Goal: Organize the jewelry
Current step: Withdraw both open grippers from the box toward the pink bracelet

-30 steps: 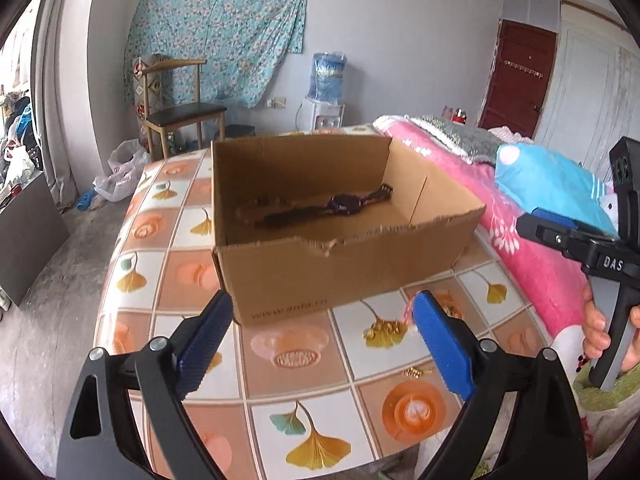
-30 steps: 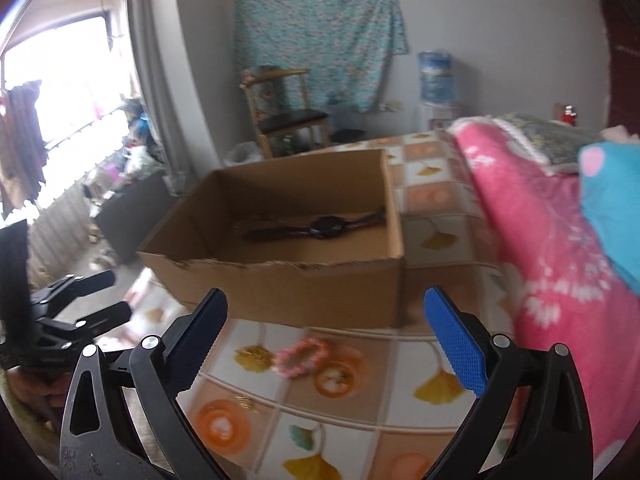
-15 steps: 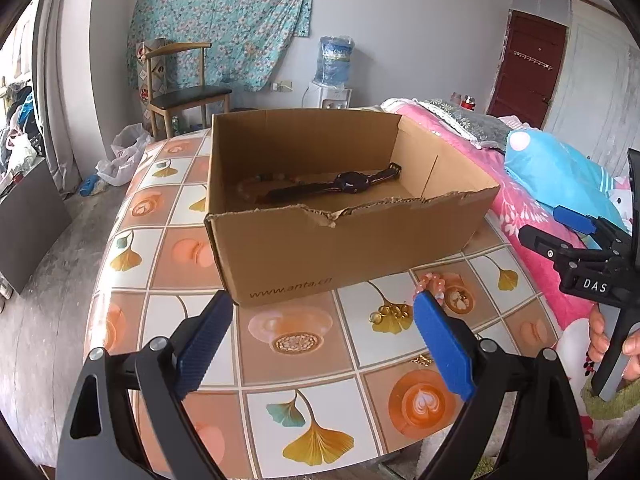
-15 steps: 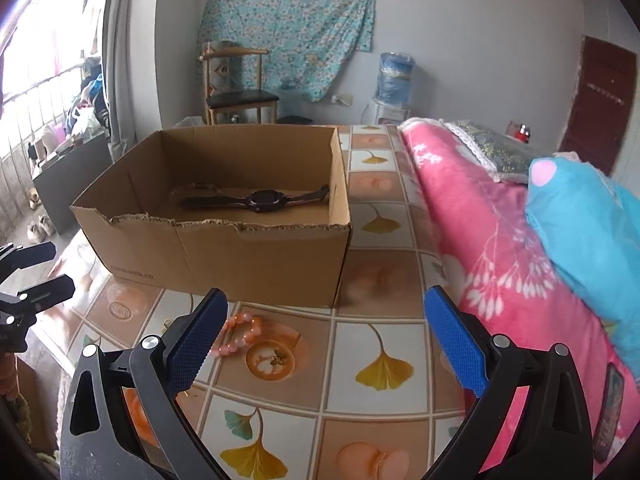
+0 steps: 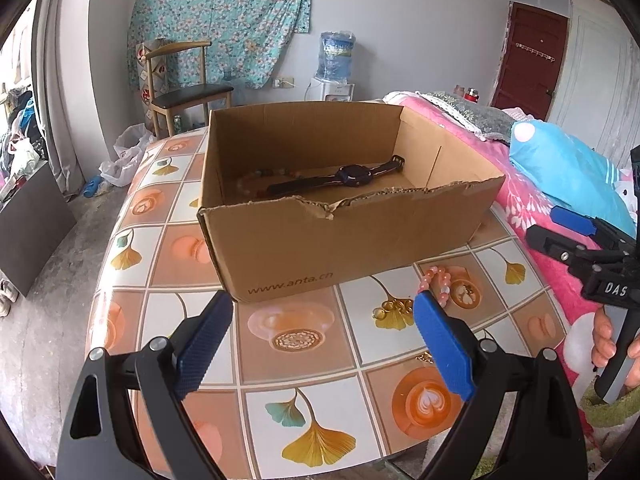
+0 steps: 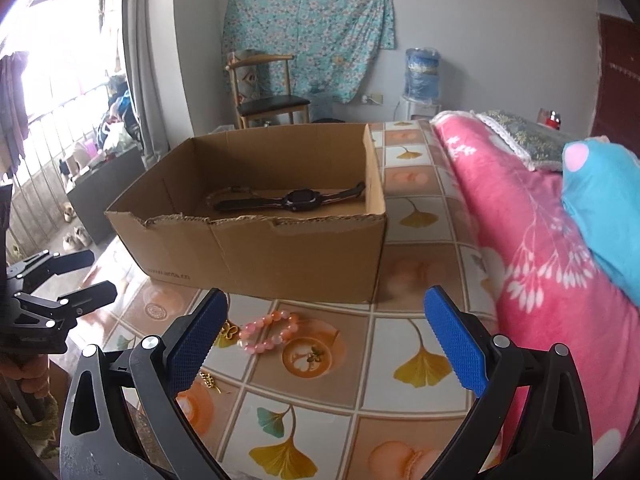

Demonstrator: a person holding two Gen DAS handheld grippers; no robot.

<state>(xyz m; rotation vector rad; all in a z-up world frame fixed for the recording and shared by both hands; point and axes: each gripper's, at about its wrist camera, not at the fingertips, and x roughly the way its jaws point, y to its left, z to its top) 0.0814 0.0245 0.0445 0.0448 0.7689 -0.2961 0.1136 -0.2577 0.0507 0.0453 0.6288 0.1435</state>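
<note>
An open cardboard box (image 5: 340, 248) (image 6: 256, 256) stands on the tiled table. Inside lie a dark wristwatch (image 5: 352, 175) (image 6: 298, 199) and a beaded bracelet (image 5: 252, 180). In front of the box a pink bead bracelet (image 5: 438, 284) (image 6: 270, 332) rests on the table beside a gold piece (image 5: 394, 306) (image 6: 229, 330) and a small gold chain (image 6: 208, 380). My left gripper (image 5: 324, 344) hovers open above the table's near edge, nothing between its fingers. My right gripper (image 6: 326, 336) is open too, just right of the pink bracelet; it also shows at the right edge (image 5: 576, 232).
A bed with a pink blanket (image 6: 520, 216) and a blue pillow (image 5: 568, 168) borders the table on the right. A wooden chair (image 5: 184, 96), a water dispenser (image 5: 336, 64) and a dark door (image 5: 528, 56) stand behind. The floor drops off left of the table (image 5: 132, 280).
Both grippers rose and tilted, so the box sits lower and further inside each view. The pink bracelet and gold piece have come clear in front of the box. Both stayed open.
</note>
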